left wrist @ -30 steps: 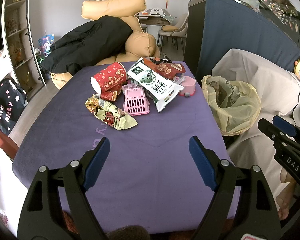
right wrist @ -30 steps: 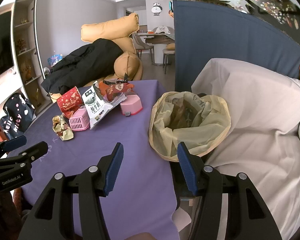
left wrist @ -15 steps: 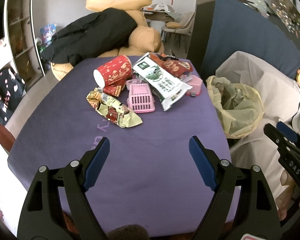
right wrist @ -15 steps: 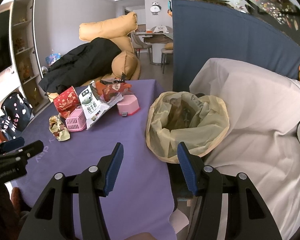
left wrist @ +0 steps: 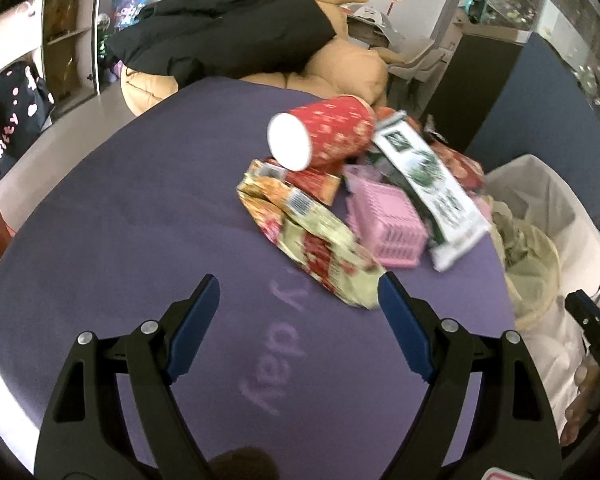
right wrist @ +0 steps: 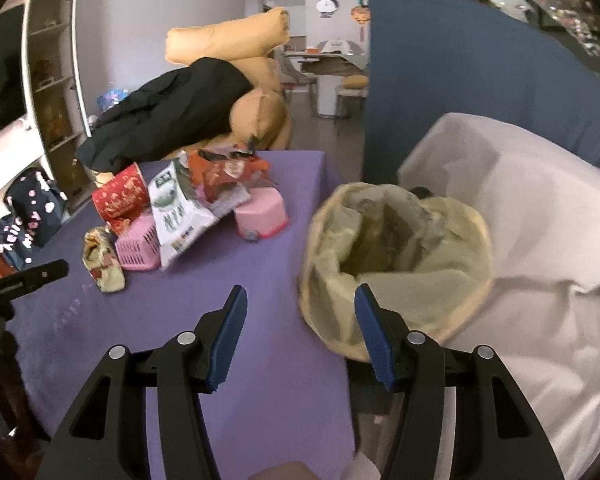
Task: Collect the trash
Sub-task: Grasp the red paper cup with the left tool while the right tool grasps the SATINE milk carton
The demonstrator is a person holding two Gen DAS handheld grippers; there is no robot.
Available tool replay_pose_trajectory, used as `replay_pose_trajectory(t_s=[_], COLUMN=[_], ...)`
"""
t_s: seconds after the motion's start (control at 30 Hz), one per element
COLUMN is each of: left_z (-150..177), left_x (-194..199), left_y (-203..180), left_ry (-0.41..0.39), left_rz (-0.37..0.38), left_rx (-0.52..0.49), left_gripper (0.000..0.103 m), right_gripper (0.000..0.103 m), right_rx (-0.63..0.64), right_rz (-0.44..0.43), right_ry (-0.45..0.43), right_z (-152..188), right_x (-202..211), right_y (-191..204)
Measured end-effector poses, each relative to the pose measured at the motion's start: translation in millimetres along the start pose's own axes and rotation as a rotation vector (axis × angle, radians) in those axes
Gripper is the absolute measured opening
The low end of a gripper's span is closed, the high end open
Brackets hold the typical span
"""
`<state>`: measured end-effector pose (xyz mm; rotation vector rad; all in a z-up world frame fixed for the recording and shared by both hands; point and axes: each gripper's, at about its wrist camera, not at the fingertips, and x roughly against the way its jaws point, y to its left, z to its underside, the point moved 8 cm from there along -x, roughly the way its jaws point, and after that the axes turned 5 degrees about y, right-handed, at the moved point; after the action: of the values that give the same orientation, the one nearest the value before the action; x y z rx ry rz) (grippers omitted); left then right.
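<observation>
From my remote station I see a living room with pale grey walls (right wrist: 160,20) and a grey-brown floor (right wrist: 324,136). An open white shelving unit (right wrist: 52,92) stands at left. Beyond the purple-covered desk (right wrist: 268,320), tan cushions (right wrist: 228,40) are piled with a black garment (right wrist: 160,120) draped over them. A dark blue panel (right wrist: 460,92) rises at right, with pale fabric (right wrist: 532,208) below it. Farther back stands a dining table with chairs (right wrist: 332,68); a round wall clock (right wrist: 325,3) and a red hanging ornament (right wrist: 359,14) mark the far wall. Daylight is even.

Litter heap (left wrist: 364,208) on purple cloth (left wrist: 140,240)
</observation>
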<state>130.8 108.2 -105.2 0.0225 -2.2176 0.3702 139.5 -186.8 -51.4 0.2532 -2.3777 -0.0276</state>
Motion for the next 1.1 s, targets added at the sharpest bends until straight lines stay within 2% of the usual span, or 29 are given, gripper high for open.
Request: replay_pose_trajectory(t_s=[0.1,0.13,0.17,0.27,0.4,0.53,0.63,0.77,0.83,0.97,1.1], left_z=[-11,-13,-17,-33,-56,-90,-108,-128,-133,-135,-128], left_x=[-16,-18,-21,-28,-34,-24,-34,-61,-74,-98,-93], left_y=[5,6,6,7,5,-12,-30,-41,-43,-36,-21], left_ry=[0.031,0.04,0.042,-0.005,-0.011,-0.101,-0.089,-0.056,-0.021,0.052,0.076], left_rz=[0.026,0.041,0.058,0.071,0.089,0.115,0.152,0.094,0.091,0.094,0.133], left_rx=[0.001,0.011,0.022,0.037,0.011,-0.158,-0.301,-0.426,-0.432,-0.399,-0.312], left_gripper=[0.079,0.083,0.085,0.086,0.086,0.086,0.086,0.079,0.072,0.07,0.058], right_gripper=[0.053,0.054,0.058,0.058,0.059,0.059,0.059,0.059,0.059,0.059,0.059], right_rx=[0.061,0.081,0.103,0.161,0.157,0.181,0.198,0.195,0.178,0.177,0.232], right_rz=[-0.046,-0.045,-0.048,-0.083,-0.11,-0.094,-0.105,-0.093,-0.096,-0.09,-0.082], right_ry=[-0.019,-0.017,-0.011,0.062,0.165,0.197,0.209,0.198,0.192,0.184,0.171], right_z=[-13,-16,-18,-17,-10,-12,-16,-26,-32,-42,-53], right_x=[-14,-19,-25,-44,-67,-76,-81,-85,-87,-88,-87], right_y=[19,24,29,45,50,50,51,45,39,38,54])
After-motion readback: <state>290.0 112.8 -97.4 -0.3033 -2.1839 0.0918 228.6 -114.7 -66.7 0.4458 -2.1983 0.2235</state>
